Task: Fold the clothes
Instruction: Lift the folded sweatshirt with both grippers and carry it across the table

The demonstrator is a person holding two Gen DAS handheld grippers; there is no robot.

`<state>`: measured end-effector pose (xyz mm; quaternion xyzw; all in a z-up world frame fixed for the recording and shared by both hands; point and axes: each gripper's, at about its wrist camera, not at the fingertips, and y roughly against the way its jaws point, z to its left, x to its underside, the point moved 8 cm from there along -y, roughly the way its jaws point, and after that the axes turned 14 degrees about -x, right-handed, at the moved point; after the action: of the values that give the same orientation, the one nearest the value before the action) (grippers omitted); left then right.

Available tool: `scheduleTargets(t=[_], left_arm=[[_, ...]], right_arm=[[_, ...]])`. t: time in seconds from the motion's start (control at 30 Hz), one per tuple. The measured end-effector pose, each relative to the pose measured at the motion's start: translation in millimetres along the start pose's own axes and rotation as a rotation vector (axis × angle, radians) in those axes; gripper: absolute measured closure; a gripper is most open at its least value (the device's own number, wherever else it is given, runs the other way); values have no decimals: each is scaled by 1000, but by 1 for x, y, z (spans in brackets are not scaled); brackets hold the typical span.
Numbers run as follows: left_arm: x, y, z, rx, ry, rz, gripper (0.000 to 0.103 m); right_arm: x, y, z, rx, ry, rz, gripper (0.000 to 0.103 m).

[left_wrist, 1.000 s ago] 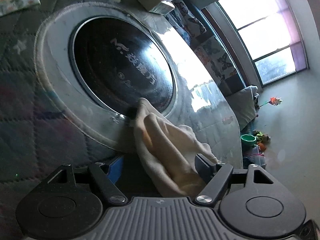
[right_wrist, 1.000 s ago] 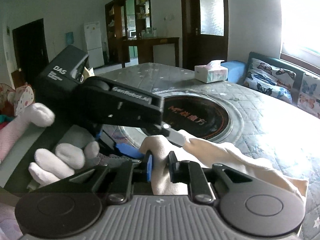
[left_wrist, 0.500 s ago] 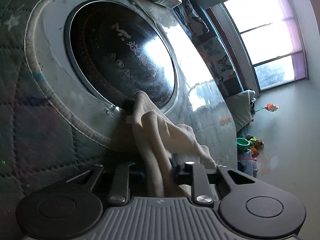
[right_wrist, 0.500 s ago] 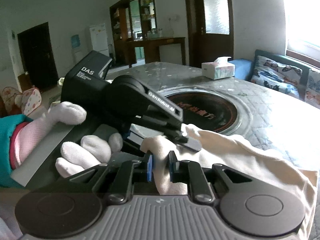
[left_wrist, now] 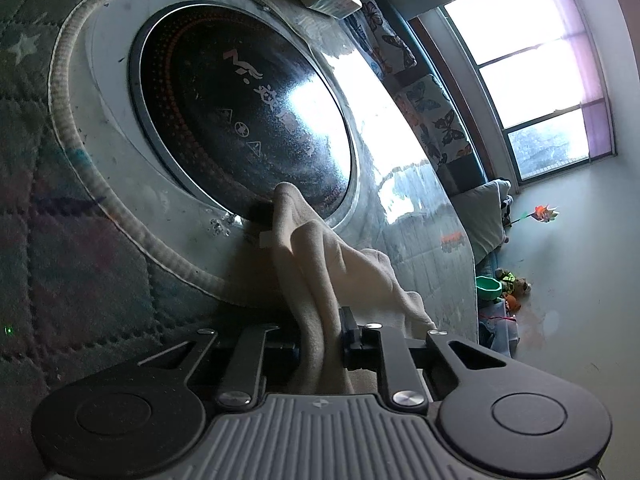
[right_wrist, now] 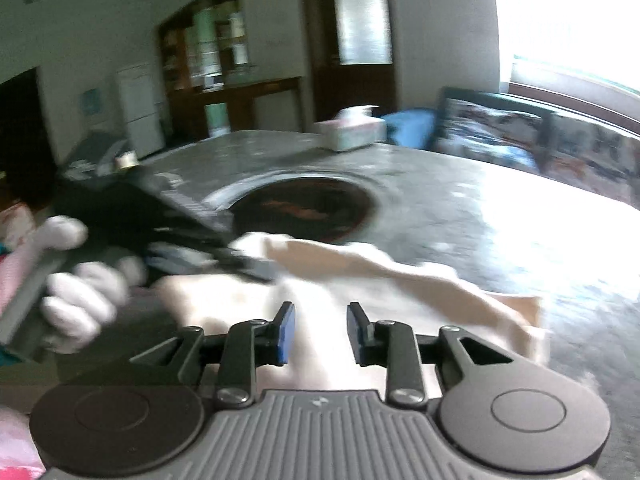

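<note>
Covering the table, a quilted cloth (left_wrist: 72, 240) rings a dark cooktop (left_wrist: 240, 120); left gripper (left_wrist: 320, 340) pinches the cream garment (left_wrist: 332, 264), right gripper (right_wrist: 320, 332) spread above it.

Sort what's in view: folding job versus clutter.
Job: cloth, left gripper shut on it, right gripper open above it.
Clutter: tissue box, round cooktop, cushions, toys.
</note>
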<state>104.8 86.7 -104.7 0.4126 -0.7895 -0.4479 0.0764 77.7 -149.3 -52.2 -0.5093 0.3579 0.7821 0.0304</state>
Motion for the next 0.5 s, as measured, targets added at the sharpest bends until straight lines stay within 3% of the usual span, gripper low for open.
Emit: scheduleTargets(t=[0.17,0.33,0.5], left_arm=[[0,-1,-2,-6,-4,-2,84],[0,-2,-3,-11,-7,-6,84],[1,-1,-4,-21,-9,-12,84]], right_arm=[[6,18,-54,118,-108,-36,63],[14,33,-105,212,-225,-71,63],[26,29,-133,186,-327,-87,62]])
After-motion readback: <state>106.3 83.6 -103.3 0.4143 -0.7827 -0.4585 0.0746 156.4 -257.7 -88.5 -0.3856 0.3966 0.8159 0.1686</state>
